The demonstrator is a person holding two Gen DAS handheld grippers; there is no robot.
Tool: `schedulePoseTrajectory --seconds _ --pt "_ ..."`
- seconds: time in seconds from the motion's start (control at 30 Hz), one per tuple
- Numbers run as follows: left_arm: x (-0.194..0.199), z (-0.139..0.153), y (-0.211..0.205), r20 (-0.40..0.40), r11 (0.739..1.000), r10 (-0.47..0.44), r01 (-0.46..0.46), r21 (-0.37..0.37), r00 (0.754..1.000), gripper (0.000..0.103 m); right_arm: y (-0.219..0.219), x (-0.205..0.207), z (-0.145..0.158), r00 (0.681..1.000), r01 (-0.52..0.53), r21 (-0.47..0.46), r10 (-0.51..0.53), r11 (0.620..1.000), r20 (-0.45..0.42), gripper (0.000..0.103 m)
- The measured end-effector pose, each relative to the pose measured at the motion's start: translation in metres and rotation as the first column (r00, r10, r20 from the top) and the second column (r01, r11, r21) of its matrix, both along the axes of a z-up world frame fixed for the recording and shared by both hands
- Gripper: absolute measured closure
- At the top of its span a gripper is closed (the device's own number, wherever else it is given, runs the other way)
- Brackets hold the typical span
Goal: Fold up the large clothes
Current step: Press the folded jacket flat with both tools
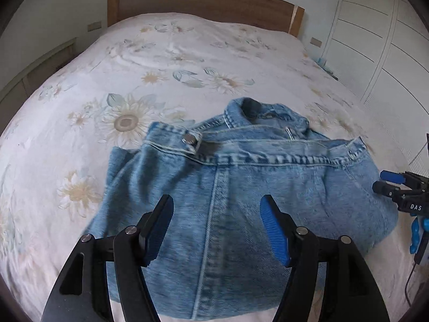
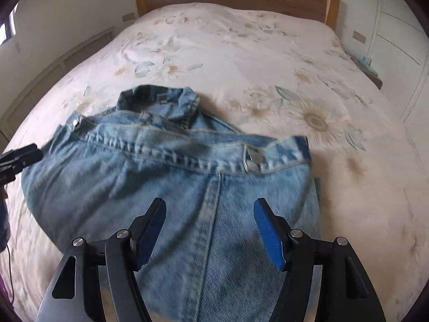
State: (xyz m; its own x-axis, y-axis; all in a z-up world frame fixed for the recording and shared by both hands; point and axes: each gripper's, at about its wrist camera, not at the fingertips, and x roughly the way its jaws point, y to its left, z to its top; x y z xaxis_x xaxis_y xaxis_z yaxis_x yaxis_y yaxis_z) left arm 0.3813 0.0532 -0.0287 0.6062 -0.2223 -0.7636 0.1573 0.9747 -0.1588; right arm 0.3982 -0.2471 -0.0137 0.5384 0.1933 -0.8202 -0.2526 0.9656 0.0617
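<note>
On the near half of a bed (image 1: pixel 80 61) covered with a pale sunflower-print spread lies a light blue denim jacket (image 1: pixel 241 187), folded over so that its buttoned waistband runs across the middle and its collar (image 1: pixel 257 112) points toward the wooden headboard (image 1: pixel 203 2). Above the jacket's left part hangs the left gripper (image 1: pixel 217 201), its two fingers spread apart with only cloth showing beneath the gap and nothing pinched. Over the jacket's right part, the right gripper (image 2: pixel 209 204) likewise stands with its blue-padded fingers parted and clear of the denim. White panelled wardrobe doors (image 1: pixel 380 48) stand to the right of the bed.
</note>
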Motion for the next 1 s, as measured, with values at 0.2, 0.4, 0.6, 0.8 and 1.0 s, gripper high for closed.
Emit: schedulePoseTrajectory --seconds 0.2,0.4,0.6,0.8,1.0 --pt "-0.003 -0.048 0.031 -0.089 0.997 0.072 -0.072 0.002 0.993 0.033 -0.03 -0.021 -0.04 0.997 0.025 0.015 -0.024 1.0 -0.077 0.033" --pt "-0.017 -0.038 0.062 -0.083 0.994 0.11 -0.11 0.002 0.991 0.032 -0.069 -0.042 -0.048 0.995 0.062 0.036 -0.059 0.997 -0.081 0.033" --pt "-0.029 -0.01 0.058 -0.01 0.992 0.123 -0.123 -0.003 0.992 0.032 -0.083 -0.053 -0.027 0.993 0.105 0.018 -0.104 0.994 -0.051 0.032" --pt "-0.019 -0.022 0.035 -0.015 0.996 0.086 -0.086 0.02 0.996 0.032 -0.05 -0.051 -0.016 0.999 0.04 0.032 -0.04 0.999 -0.01 0.032" --pt "-0.018 -0.053 0.051 -0.053 0.994 0.11 -0.111 -0.018 0.993 0.027 -0.048 -0.048 -0.047 0.997 0.051 0.09 -0.045 0.995 -0.068 0.031"
